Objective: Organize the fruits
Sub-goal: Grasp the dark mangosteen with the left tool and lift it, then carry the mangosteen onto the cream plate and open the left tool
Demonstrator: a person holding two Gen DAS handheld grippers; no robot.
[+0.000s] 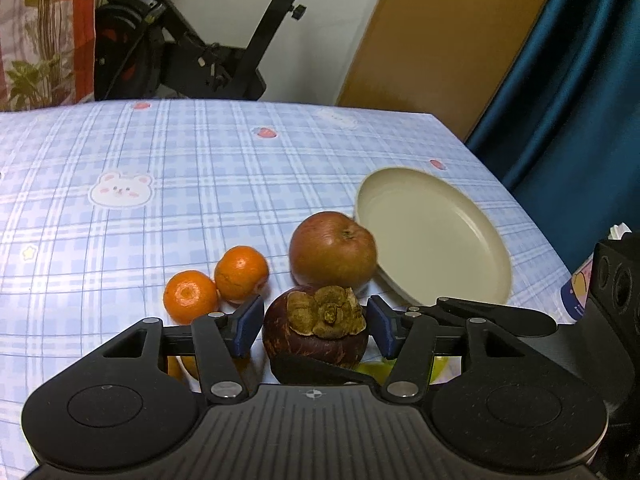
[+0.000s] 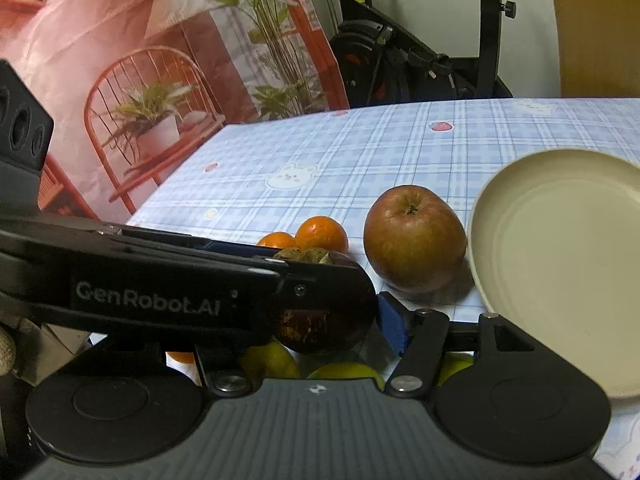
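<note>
Left wrist: left gripper [image 1: 315,326] straddled mangosteen [image 1: 316,330], pads flanking, contact unclear, so grip impossible to tell. Plate [image 1: 492,248] lay at two o'clock, apple [image 1: 333,250] at twelve, two tangerines [image 1: 216,284] at ten.

Right wrist: right gripper [image 2: 340,320] gaped empty; one finger hidden behind the left tool.

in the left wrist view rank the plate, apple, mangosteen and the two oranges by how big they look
1. plate
2. apple and mangosteen: about alike, and the mangosteen is nearer the camera, so no ranking
3. the two oranges: alike, smallest
</note>
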